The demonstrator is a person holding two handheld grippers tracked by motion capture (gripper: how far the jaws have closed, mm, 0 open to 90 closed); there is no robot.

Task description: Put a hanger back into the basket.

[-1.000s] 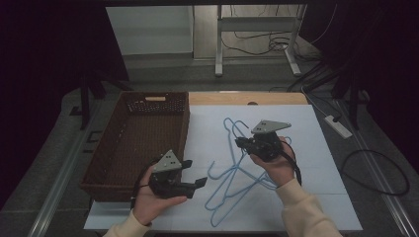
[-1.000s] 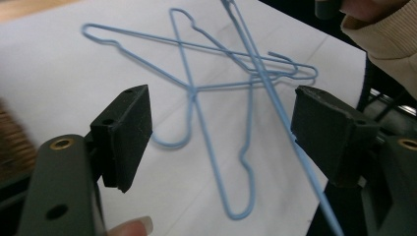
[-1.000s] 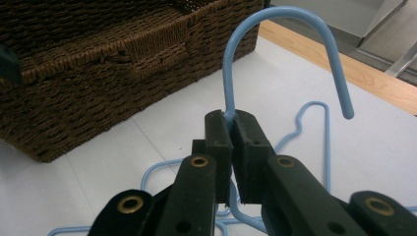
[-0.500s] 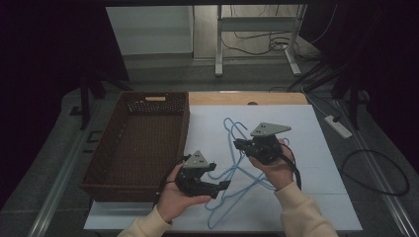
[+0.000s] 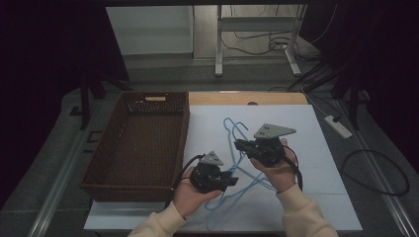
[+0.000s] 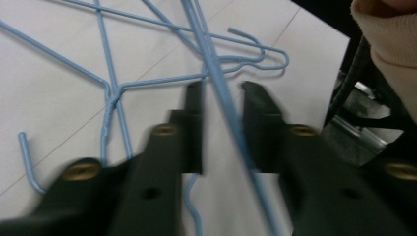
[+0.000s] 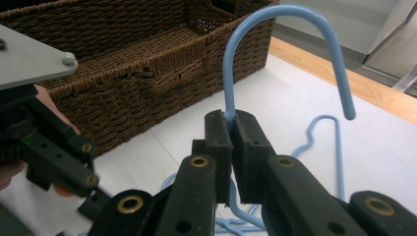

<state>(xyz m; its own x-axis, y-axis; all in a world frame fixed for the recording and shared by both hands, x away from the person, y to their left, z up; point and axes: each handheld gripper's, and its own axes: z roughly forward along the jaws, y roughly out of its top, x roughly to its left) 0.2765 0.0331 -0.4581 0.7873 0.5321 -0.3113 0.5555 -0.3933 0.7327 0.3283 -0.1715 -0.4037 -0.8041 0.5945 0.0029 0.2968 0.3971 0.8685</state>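
A dim room surrounds a white tabletop (image 5: 316,148); cables trail on the floor beyond. No writing is readable anywhere. One brown woven basket (image 5: 143,143) sits at the tabletop's left side. Blue wire hangers (image 5: 237,148) lie tangled beside it; their number is unclear. The right hand-held gripper (image 7: 231,129) is clamped on a hanger's neck just under its hook. The left hand-held gripper (image 6: 221,105) has its jaws apart around a hanger wire.

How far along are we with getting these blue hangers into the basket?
Nothing looks done: the wicker basket holds no hanger. In hand: the right hand-held gripper is shut on one hanger's hook, and the left hand-held gripper is open around a wire. The whole tangle is left.
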